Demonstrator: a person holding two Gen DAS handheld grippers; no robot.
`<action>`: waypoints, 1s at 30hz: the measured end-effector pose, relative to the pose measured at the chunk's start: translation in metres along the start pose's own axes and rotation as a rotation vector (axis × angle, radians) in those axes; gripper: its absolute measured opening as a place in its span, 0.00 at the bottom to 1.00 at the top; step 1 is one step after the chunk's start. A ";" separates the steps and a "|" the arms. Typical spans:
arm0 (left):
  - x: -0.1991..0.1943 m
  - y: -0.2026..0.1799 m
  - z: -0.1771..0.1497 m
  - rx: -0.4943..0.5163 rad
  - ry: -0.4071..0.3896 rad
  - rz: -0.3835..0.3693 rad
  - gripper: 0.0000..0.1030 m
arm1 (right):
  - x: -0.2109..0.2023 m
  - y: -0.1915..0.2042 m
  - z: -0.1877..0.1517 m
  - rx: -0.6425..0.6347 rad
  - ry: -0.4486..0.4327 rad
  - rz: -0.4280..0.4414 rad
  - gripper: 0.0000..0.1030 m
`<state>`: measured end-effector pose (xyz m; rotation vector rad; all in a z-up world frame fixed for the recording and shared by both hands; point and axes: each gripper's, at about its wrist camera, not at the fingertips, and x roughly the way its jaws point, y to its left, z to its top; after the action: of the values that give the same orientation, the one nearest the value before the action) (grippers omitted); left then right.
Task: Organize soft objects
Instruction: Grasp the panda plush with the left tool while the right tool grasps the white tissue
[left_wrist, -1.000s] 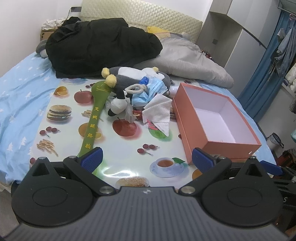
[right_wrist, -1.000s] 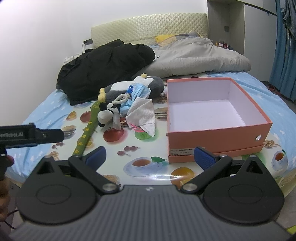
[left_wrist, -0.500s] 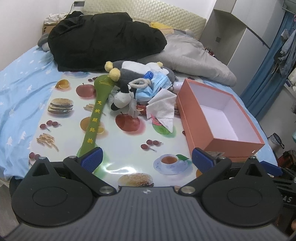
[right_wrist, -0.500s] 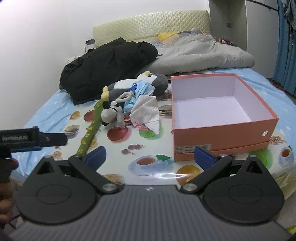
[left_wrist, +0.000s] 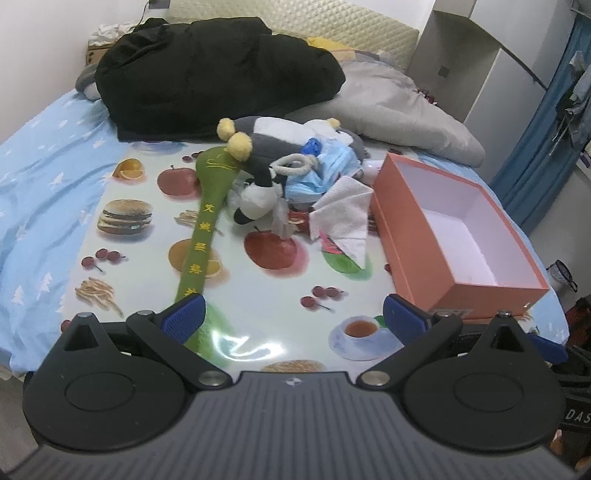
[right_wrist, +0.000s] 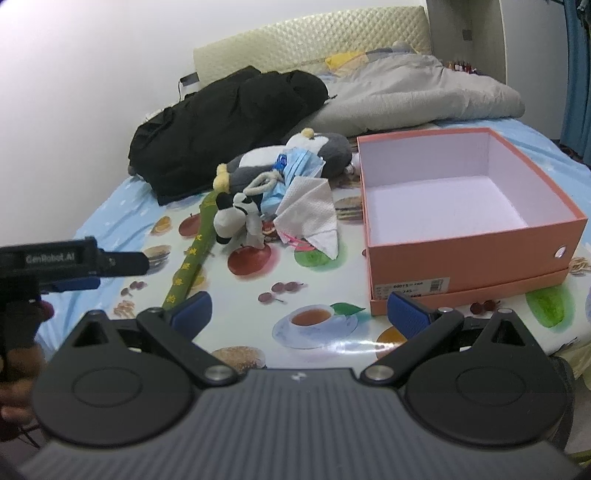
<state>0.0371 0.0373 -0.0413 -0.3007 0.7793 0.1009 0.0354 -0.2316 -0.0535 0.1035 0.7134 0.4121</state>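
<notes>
Left wrist view: left gripper (left_wrist: 293, 314) fingers apart, empty; right gripper (right_wrist: 301, 310) likewise. Cow plush (left_wrist: 258, 195) lies ahead of the fingers beside the orange box (left_wrist: 413, 236). Judged light and compressible; grip its rounded body.

Lighting is even, cool indoor light from overhead; shadows are soft and short. Specular glare marks the glossy fruit-printed plastic table cover (left_wrist: 236, 343) (right_wrist: 354, 345) near the lower centre of both views. Fisheye distortion bends the quilted cream headboard (right_wrist: 314, 40) and darkens the corners. The right wrist view is hazy and softer at its left edge, with mild blur
</notes>
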 end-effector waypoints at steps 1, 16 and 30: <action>0.002 0.002 0.001 0.001 0.002 0.006 1.00 | 0.002 0.000 0.000 -0.001 0.001 0.002 1.00; 0.055 0.033 0.020 0.010 0.051 0.033 1.00 | 0.051 0.028 0.008 -0.037 0.010 0.071 1.00; 0.127 0.067 0.033 -0.044 0.014 -0.013 1.00 | 0.127 0.052 0.006 -0.163 0.045 0.060 0.75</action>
<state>0.1361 0.1087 -0.1243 -0.3489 0.7898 0.1043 0.1086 -0.1332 -0.1148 -0.0380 0.7200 0.5294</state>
